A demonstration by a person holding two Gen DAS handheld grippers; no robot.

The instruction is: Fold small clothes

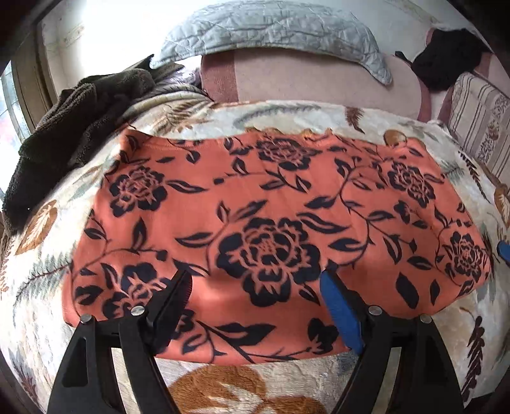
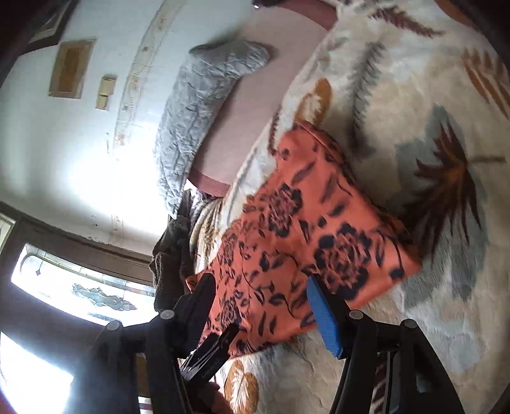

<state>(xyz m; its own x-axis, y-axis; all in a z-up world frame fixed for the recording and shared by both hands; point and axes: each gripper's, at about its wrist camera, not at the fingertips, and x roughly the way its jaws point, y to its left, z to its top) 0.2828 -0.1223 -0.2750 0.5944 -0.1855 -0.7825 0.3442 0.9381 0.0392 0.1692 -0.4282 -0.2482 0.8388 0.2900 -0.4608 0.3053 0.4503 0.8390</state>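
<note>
An orange cloth (image 1: 274, 223) printed with dark flowers is spread flat on a leaf-patterned blanket (image 1: 255, 382). In the left wrist view its long axis is laid across from left to right, with the near edge just under the left claw (image 1: 255, 286). That claw is held low over the near edge, its jaws spread wide, with nothing gripped between them. In the right wrist view the scene is tilted and blurred, and the cloth (image 2: 302, 239) is seen running away toward the upper right. The right claw (image 2: 261, 293) is likewise released, hovering at the cloth's end; whether its fingers touch the fabric cannot be told. A grey quilt (image 1: 271, 28) and a dark brown towel (image 1: 73, 133) are seen beyond, partly cut off.
</note>
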